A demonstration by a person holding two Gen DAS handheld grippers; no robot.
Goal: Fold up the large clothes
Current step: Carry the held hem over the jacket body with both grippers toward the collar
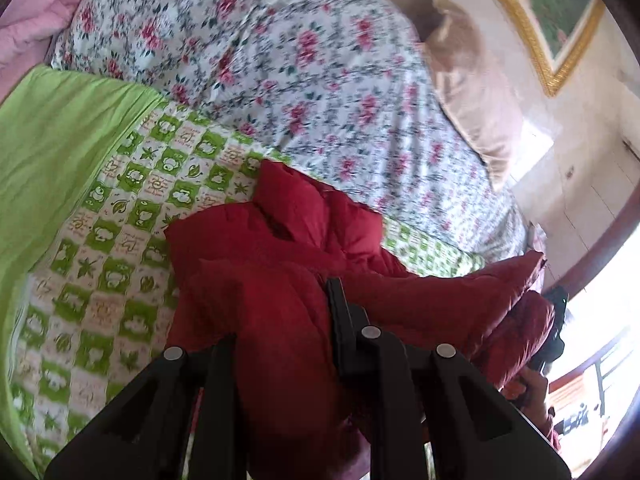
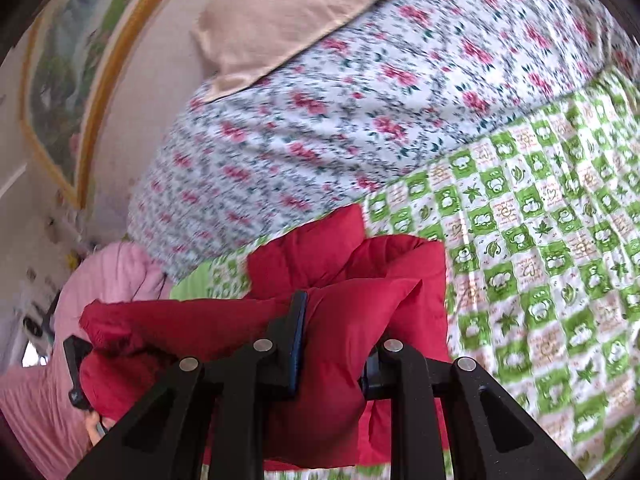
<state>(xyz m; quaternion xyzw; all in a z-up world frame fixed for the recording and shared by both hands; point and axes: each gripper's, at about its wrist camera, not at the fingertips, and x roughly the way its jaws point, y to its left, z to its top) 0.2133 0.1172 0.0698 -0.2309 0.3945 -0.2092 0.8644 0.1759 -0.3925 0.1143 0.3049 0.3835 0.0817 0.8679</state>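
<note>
You hold a red padded jacket (image 1: 280,280) stretched between both grippers.
Left gripper (image 1: 280,332) and right gripper (image 2: 336,320) each pinch bunched padding, low centre of each frame, above the green checked blanket (image 2: 540,240); likely lifted for folding.

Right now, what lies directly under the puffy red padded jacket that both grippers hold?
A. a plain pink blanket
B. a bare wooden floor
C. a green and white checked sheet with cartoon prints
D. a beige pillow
C: the puffy red padded jacket hangs over the green and white checked sheet, which shows around its edges in both wrist views.
</note>
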